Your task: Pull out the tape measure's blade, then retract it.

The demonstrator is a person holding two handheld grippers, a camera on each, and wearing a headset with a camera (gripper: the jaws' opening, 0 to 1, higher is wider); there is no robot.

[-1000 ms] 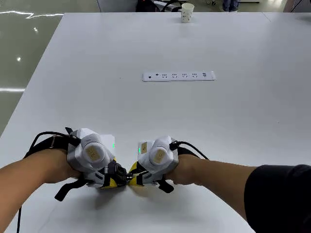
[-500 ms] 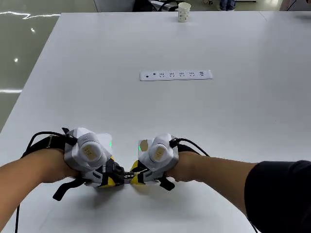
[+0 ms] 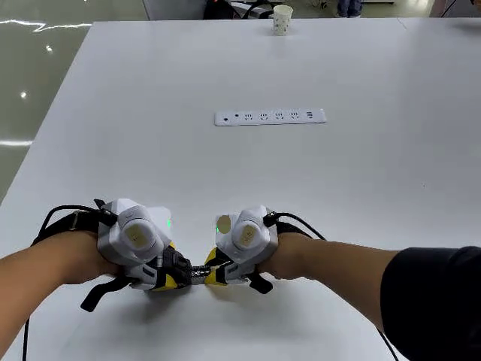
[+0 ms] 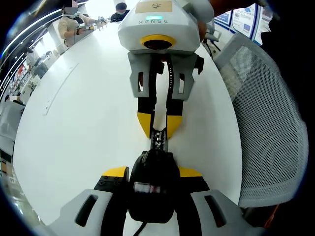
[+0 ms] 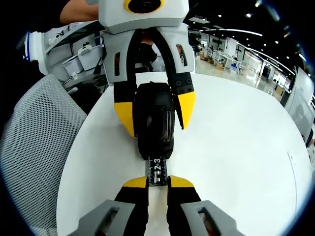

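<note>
The tape measure (image 4: 150, 189), a black case, sits low over the near edge of the white table (image 3: 301, 195), held between the two tools. The left hand-held gripper (image 4: 152, 172) is clamped on the case, its yellow-tipped jaws pressed to both sides. Only a short stretch of blade (image 5: 157, 172) is out of the case mouth. The right hand-held gripper (image 5: 157, 184) pinches the blade's end, its jaws narrowed to a thin slot on the strip. The two grippers face each other nose to nose, very near.

With so little blade showing, I judge the pull-out to be at its very start, though a still cannot rule out the end of a retraction. If it is the start, the next move calls for drawing the right gripper straight away along the blade's line. The left must hold the case steady and the pinch firm, so the spring does not snatch the tip free.

The right gripper view shows the numerals 2 and 3 printed on the blade, and a grey mesh chair (image 5: 34, 147) beside the table. The head view gives only a dark sliver between the grippers, but it shows a power strip (image 3: 270, 116) mid-table and a paper cup (image 3: 282, 19) at the far edge.
</note>
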